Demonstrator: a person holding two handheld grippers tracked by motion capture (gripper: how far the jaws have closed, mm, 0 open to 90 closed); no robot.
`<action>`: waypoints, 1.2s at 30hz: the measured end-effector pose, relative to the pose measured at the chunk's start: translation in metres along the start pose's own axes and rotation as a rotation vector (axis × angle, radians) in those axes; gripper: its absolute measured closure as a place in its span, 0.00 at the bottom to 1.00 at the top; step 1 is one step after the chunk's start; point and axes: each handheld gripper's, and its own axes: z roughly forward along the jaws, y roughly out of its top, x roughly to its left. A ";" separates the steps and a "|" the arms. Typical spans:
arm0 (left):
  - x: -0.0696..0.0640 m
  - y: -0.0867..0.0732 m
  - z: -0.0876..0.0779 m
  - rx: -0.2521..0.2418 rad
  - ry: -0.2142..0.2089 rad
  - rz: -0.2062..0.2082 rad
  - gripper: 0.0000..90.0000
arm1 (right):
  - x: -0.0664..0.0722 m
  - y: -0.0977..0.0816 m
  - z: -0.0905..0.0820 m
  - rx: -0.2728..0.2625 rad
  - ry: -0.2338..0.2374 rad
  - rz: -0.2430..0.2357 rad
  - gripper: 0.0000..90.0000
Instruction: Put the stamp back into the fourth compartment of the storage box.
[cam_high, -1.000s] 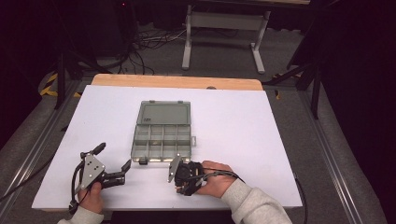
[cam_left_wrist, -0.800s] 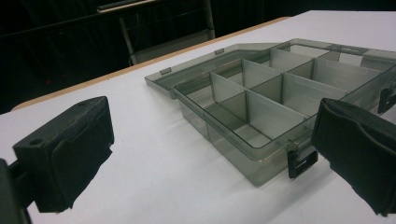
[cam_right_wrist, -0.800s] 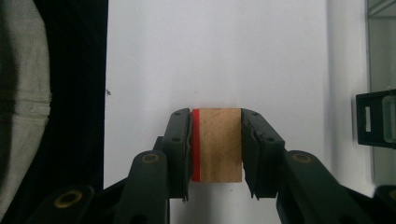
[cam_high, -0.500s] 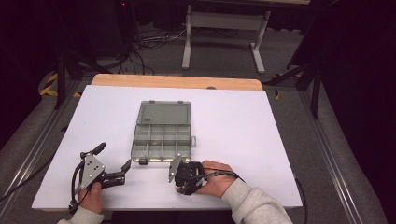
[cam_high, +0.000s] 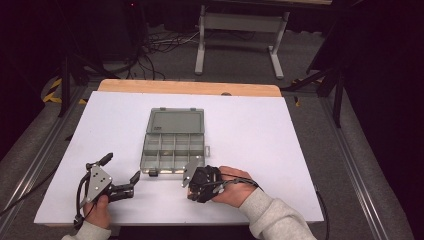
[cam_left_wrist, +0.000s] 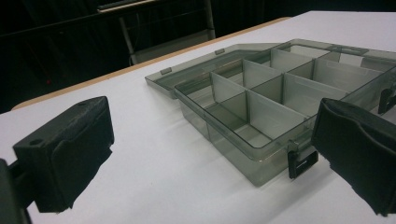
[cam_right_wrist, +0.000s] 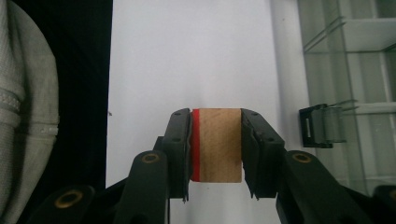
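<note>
A small wooden block (cam_right_wrist: 218, 145) with one red face sits clamped between the jaws of my right gripper (cam_right_wrist: 217, 135), a little above the white table. In the high view that right gripper (cam_high: 194, 183) is just below the front edge of a smoky clear organizer box (cam_high: 145, 156), which lies with its lid (cam_high: 175, 121) folded back. The box's divided compartments (cam_left_wrist: 261, 107) look empty. My left gripper (cam_high: 121, 167) rests at the table's front left with its jaws spread wide. Seen from the left gripper (cam_left_wrist: 212, 156), nothing is between the pads and the box's near corner lies just ahead.
The white tabletop (cam_high: 280, 135) spreads around the box, with a wooden strip (cam_high: 190, 87) along the far edge. A black latch (cam_right_wrist: 322, 125) of the box shows to the right of the block. A grey sleeve (cam_right_wrist: 23, 116) is at the left of the right gripper view.
</note>
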 end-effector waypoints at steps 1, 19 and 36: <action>0.000 0.000 0.000 0.000 0.000 0.000 0.00 | -0.001 0.000 -0.002 -0.005 -0.003 0.002 0.73; 0.000 0.000 0.000 -0.001 -0.001 -0.002 0.00 | -0.017 0.002 -0.025 -0.104 -0.058 0.050 0.73; 0.000 0.000 0.000 -0.001 -0.001 -0.002 0.00 | -0.035 0.004 -0.039 -0.170 -0.103 0.081 0.73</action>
